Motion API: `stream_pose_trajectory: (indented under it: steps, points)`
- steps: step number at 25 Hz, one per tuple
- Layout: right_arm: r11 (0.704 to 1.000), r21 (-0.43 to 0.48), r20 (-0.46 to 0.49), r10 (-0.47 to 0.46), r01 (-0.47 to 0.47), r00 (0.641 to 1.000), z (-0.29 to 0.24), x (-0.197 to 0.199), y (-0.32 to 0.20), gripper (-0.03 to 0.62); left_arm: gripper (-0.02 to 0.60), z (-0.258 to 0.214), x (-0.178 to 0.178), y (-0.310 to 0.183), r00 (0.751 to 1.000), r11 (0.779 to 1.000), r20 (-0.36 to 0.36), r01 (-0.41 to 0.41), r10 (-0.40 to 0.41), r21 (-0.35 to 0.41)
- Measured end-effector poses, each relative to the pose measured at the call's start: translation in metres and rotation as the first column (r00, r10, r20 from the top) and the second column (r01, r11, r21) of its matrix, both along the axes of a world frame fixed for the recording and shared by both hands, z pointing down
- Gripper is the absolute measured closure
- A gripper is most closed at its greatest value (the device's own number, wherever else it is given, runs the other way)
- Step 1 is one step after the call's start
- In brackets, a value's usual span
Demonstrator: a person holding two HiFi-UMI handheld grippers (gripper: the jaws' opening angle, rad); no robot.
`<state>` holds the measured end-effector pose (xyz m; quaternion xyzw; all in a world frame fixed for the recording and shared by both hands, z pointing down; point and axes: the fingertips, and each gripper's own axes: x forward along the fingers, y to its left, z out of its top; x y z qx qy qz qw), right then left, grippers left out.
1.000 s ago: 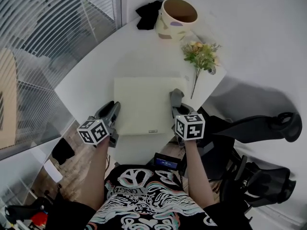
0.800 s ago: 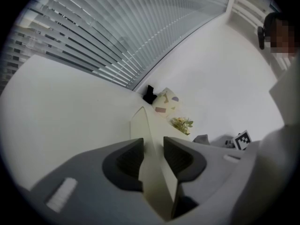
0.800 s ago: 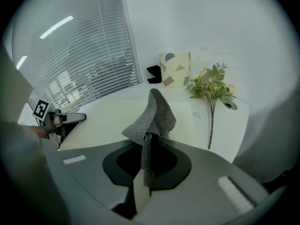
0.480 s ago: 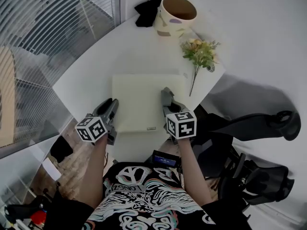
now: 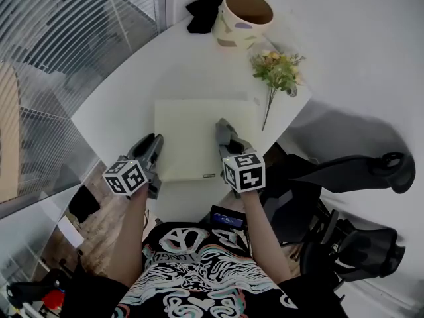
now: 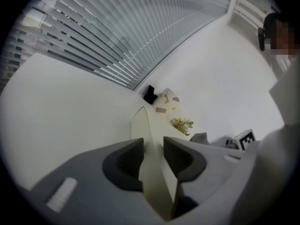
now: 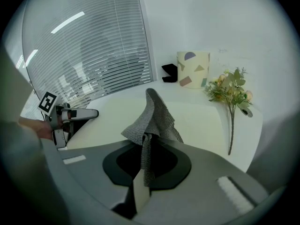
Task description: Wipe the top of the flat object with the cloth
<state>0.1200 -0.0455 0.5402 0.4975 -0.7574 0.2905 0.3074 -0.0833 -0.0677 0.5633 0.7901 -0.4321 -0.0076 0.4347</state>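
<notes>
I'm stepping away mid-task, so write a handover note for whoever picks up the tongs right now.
Left tongs: shut on the left edge of the flat object, holding it on the table.
Right tongs: shut on the grey cloth, over the flat object's right half.
Done: both grips are set; how much of the top is already wiped cannot be told.
Left: sweep the cloth across the whole top, probably toward the left tongs, then release both.

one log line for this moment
left hand-held gripper: shut on flat object edge | right hand-held gripper: shut on cloth | cloth: over flat object
</notes>
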Motion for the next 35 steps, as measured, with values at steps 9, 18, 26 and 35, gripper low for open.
stream_pose_trajectory:
  steps: [9, 18, 26, 35]
  points:
    - [1.000, -0.003, 0.002, -0.030, 0.030, 1.000, 0.001, -0.013, 0.001, 0.580, 0.394, 0.000, 0.000, 0.000, 1.000, 1.000, -0.003, 0.000, 0.000, 0.000]
    - [0.994, 0.000, 0.007, -0.109, 0.109, 0.994, 0.001, -0.044, 0.004, 0.580, 0.394, -0.001, 0.000, 0.001, 1.000, 1.000, -0.004, -0.001, 0.001, -0.001]
    - [0.987, -0.008, 0.023, -0.159, 0.159, 0.987, 0.001, -0.066, 0.006, 0.580, 0.394, 0.000, 0.000, 0.000, 1.000, 1.000, -0.007, -0.005, 0.005, -0.003]
    - [0.978, -0.017, 0.037, -0.209, 0.210, 0.977, 0.002, -0.085, 0.009, 0.580, 0.394, 0.001, 0.001, 0.000, 1.000, 1.000, -0.010, -0.012, 0.012, -0.001]
